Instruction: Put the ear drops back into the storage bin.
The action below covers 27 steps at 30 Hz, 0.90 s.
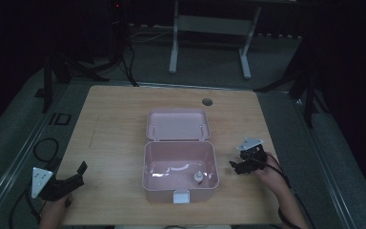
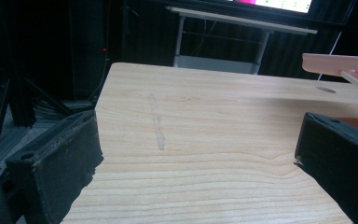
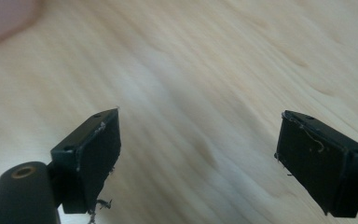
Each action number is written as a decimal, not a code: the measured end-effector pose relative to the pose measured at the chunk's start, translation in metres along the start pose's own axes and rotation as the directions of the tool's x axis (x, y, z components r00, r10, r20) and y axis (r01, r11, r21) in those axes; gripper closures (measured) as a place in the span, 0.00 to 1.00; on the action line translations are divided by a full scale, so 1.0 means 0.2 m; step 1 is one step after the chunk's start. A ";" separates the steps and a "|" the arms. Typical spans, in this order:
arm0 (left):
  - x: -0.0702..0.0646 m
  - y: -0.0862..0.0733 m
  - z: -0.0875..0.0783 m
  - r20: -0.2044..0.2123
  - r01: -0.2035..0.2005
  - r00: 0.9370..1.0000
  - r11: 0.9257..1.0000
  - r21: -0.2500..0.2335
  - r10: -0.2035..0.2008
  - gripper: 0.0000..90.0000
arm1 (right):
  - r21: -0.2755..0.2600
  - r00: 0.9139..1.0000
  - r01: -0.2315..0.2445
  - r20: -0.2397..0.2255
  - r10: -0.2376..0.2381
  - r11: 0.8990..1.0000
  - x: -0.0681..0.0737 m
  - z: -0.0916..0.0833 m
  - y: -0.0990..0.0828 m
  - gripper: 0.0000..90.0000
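A pink plastic box (image 1: 180, 167) stands open in the middle of the wooden table (image 1: 114, 129), its lid (image 1: 177, 124) laid back behind it and a white latch (image 1: 181, 196) at its front. A small round pale object (image 1: 198, 177) lies inside near the front right. My left gripper (image 1: 76, 175) rests open at the table's front left, holding nothing; its jaws stand wide apart over bare wood (image 2: 196, 140). My right gripper (image 1: 236, 165) hovers open just right of the box, tilted down at the tabletop (image 3: 200, 116). The box's lid edge (image 2: 340, 63) shows at the upper right of the left gripper view.
A round cable hole (image 1: 207, 101) sits near the table's far edge. Black stands and cables (image 1: 45, 148) lie on the floor to the left, and a white desk frame (image 1: 209, 28) stands beyond the table. A pink corner of the box (image 3: 2, 18) shows top left in the right gripper view.
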<state>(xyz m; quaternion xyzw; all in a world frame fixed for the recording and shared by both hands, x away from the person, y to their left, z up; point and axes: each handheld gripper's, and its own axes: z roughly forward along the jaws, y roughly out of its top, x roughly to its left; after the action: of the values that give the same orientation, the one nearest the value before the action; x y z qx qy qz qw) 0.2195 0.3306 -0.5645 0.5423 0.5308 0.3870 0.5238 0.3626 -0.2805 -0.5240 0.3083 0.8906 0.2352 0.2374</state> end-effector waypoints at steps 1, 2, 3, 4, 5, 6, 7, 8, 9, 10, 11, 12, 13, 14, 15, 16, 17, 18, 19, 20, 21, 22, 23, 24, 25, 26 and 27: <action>0.00 0.00 0.00 0.000 0.000 1.000 1.000 0.000 0.000 0.00 | -0.008 1.000 -0.014 0.026 0.014 1.000 0.00 0.00 -0.02 0.15; 0.00 0.00 0.00 0.000 0.000 1.000 1.000 0.000 0.000 0.00 | -0.014 0.999 -0.027 0.037 0.028 1.000 -0.01 0.00 -0.03 0.15; 0.00 0.00 0.00 -0.001 0.001 1.000 1.000 0.000 -0.001 0.00 | -0.018 0.998 -0.042 0.046 0.043 0.999 -0.01 0.00 -0.05 0.15; 0.00 0.00 0.00 -0.001 0.001 1.000 1.000 0.001 -0.001 0.01 | -0.022 0.997 -0.059 0.058 0.060 0.998 -0.02 0.00 -0.06 0.15; 0.00 0.00 0.00 -0.001 0.001 1.000 1.000 0.000 -0.001 0.01 | -0.023 0.995 -0.075 0.068 0.077 0.997 -0.02 0.00 -0.08 0.15; 0.00 0.00 0.00 0.000 0.000 1.000 1.000 0.000 0.000 0.00 | -0.028 0.993 -0.085 0.078 0.087 0.996 -0.02 0.00 -0.10 0.14; 0.00 0.00 0.00 0.000 0.000 1.000 1.000 0.000 0.000 0.00 | -0.035 0.991 -0.099 0.085 0.102 0.994 -0.02 0.00 -0.11 0.14; 0.00 0.00 0.00 0.000 0.001 1.000 1.000 0.000 -0.001 0.01 | -0.048 0.987 -0.124 0.098 0.128 0.991 -0.03 0.00 -0.13 0.14; 0.00 0.00 0.00 0.000 0.002 1.000 1.000 0.000 -0.002 0.00 | -0.071 0.982 -0.153 0.105 0.160 0.986 -0.03 0.00 -0.15 0.14; 0.00 0.00 0.00 0.001 0.002 1.000 1.000 0.000 -0.002 0.00 | -0.090 0.976 -0.185 0.097 0.194 0.979 -0.04 0.00 -0.17 0.14; 0.00 0.00 0.00 0.001 0.002 1.000 1.000 0.000 -0.002 0.01 | -0.113 0.970 -0.207 0.102 0.219 0.972 -0.05 -0.01 -0.18 0.14; 0.00 0.00 0.00 0.000 0.003 1.000 1.000 0.000 -0.003 0.00 | -0.137 0.963 -0.233 0.108 0.249 0.963 -0.05 -0.01 -0.20 0.14; 0.00 0.00 0.00 0.000 0.002 1.000 1.000 0.001 -0.002 0.00 | -0.157 0.955 -0.258 0.105 0.276 0.953 -0.05 -0.02 -0.21 0.14; 0.00 0.00 0.00 0.000 0.001 1.000 1.000 0.000 -0.001 0.00 | -0.173 0.950 -0.280 0.090 0.298 0.944 -0.06 -0.02 -0.22 0.14; 0.00 0.00 0.00 0.000 0.001 1.000 1.000 0.000 -0.001 0.00 | -0.184 0.945 -0.298 0.086 0.317 0.937 -0.06 -0.03 -0.23 0.14; 0.00 0.00 0.00 0.000 0.001 1.000 1.000 0.000 -0.001 0.01 | -0.197 0.938 -0.313 0.089 0.334 0.929 -0.07 -0.03 -0.24 0.14; 0.00 0.00 0.00 0.000 0.001 1.000 1.000 -0.001 -0.001 0.00 | -0.207 0.933 -0.328 0.080 0.350 0.922 -0.08 -0.04 -0.25 0.14; 0.00 0.00 0.00 0.000 0.002 1.000 1.000 -0.002 -0.002 0.00 | -0.218 0.927 -0.344 0.074 0.367 0.913 -0.08 -0.04 -0.26 0.14; 0.00 0.00 0.00 0.000 0.003 1.000 1.000 -0.001 -0.003 0.00 | -0.236 0.921 -0.352 0.085 0.380 0.906 -0.08 -0.05 -0.27 0.14; 0.00 0.00 0.00 0.000 0.003 1.000 1.000 0.000 -0.003 0.01 | -0.250 0.915 -0.366 0.082 0.396 0.897 -0.08 -0.05 -0.28 0.14; 0.00 0.00 0.00 0.000 0.003 1.000 1.000 0.000 -0.003 0.01 | -0.262 0.910 -0.377 0.075 0.409 0.888 -0.09 -0.05 -0.29 0.14; 0.00 0.00 0.00 0.000 0.003 1.000 1.000 0.000 -0.003 0.01 | -0.273 0.906 -0.382 0.079 0.417 0.883 -0.09 -0.06 -0.30 0.14; 0.00 0.00 0.00 0.000 0.003 1.000 1.000 0.000 -0.003 0.01 | -0.277 0.902 -0.392 0.075 0.426 0.877 -0.09 -0.06 -0.31 0.14; 0.00 0.00 0.00 0.000 0.003 1.000 1.000 0.000 -0.003 0.00 | -0.280 0.898 -0.398 0.078 0.434 0.874 -0.09 -0.06 -0.32 0.14; 0.00 0.00 0.00 0.000 0.003 1.000 1.000 0.000 -0.003 0.01 | -0.280 0.891 -0.408 0.088 0.446 0.869 -0.09 -0.06 -0.33 0.14; 0.00 0.00 0.00 0.000 0.001 1.000 1.000 0.001 -0.001 0.01 | -0.281 0.884 -0.422 0.085 0.460 0.862 -0.09 -0.06 -0.34 0.14; 0.00 0.00 0.00 0.000 0.001 1.000 1.000 0.000 -0.001 0.00 | -0.289 0.880 -0.432 0.072 0.470 0.854 -0.10 -0.06 -0.35 0.14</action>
<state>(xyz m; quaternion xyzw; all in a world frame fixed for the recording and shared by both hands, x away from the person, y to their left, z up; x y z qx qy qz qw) 0.2195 0.3306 -0.5645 0.5421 0.5312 0.3869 0.5237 0.3395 -0.3451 -0.5485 0.4901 0.7349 0.3785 0.2764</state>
